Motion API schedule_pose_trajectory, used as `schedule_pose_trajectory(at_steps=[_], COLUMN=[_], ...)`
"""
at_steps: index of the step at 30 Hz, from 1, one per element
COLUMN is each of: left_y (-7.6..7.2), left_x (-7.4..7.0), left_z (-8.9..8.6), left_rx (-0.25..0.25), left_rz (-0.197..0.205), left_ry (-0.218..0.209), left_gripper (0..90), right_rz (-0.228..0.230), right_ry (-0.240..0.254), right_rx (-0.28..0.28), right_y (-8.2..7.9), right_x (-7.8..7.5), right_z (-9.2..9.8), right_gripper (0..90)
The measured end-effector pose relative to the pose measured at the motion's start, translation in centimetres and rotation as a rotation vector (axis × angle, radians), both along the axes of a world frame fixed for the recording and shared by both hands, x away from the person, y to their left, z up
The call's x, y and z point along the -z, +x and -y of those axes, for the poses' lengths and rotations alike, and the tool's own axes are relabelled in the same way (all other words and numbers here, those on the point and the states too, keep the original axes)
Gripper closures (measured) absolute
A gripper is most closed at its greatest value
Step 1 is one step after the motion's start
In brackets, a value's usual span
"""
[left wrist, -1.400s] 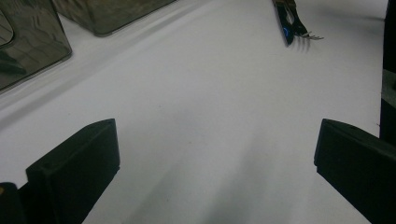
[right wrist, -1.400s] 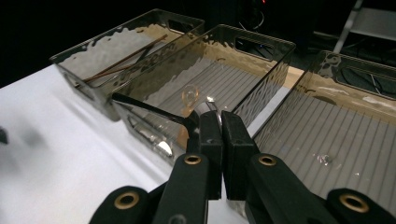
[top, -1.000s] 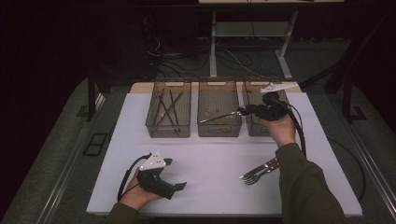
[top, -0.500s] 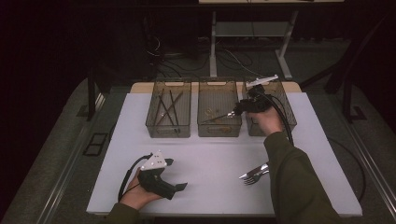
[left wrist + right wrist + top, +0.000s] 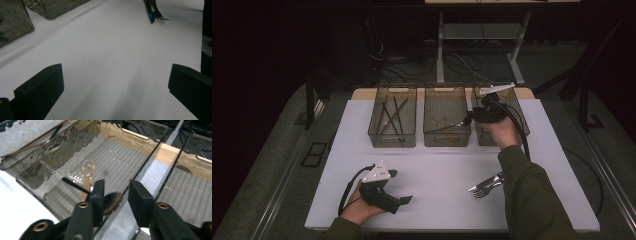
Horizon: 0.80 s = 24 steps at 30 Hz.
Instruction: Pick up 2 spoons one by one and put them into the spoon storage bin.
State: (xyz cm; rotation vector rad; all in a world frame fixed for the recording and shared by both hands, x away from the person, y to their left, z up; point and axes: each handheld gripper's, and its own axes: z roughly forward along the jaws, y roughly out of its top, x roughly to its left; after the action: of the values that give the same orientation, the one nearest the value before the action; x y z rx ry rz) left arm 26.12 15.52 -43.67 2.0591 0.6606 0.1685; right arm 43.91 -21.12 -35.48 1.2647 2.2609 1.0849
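Note:
My right gripper (image 5: 469, 120) hovers over the right end of the middle clear bin (image 5: 447, 140). Its jaws have just been opening and now stand apart. A dark spoon (image 5: 113, 199) lies in that bin (image 5: 125, 157), its bowl under the gap between the jaws of the right gripper (image 5: 116, 192), with neither pad pressing on it. The handle runs left along the bin floor toward a copper spoon (image 5: 88, 173). My left gripper (image 5: 399, 186) rests on the white table near the front left, and the left gripper (image 5: 115, 92) is open and holds nothing.
The left bin (image 5: 393, 137) holds several chopsticks (image 5: 391, 114). The right bin (image 5: 507, 107) lies under my right hand. Forks (image 5: 484, 186) lie on the white table (image 5: 437, 170) at the front right; their tines (image 5: 160, 17) point toward the left gripper.
The right hand carried the spoon leftward and down into the middle bin. Its jaws, shut on the spoon a second ago, now stand apart. The left hand stayed put.

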Motion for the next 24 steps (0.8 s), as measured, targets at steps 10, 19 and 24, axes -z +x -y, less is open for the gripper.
schedule_pose_trajectory(at_steps=[10, 19, 24], left_y=[0.0, 0.1, 0.0], left_x=[0.0, 0.0, -0.1], left_z=[0.1, 0.0, 0.1], left_rx=[0.004, 0.002, 0.004], left_rz=[-0.001, 0.002, 0.004], left_ry=[0.006, 0.0, 0.002], left_gripper=[0.0, 0.0, 0.0], right_rz=[-0.055, -0.031, -0.027], right_ry=[-0.022, -0.006, 0.001], right_rx=[-0.057, 0.017, 0.016], right_y=[-1.0, 1.3, 1.0], right_x=[1.2, 2.3, 2.1], right_z=[0.6, 0.1, 0.4], right_gripper=[89.7, 89.7, 89.7])
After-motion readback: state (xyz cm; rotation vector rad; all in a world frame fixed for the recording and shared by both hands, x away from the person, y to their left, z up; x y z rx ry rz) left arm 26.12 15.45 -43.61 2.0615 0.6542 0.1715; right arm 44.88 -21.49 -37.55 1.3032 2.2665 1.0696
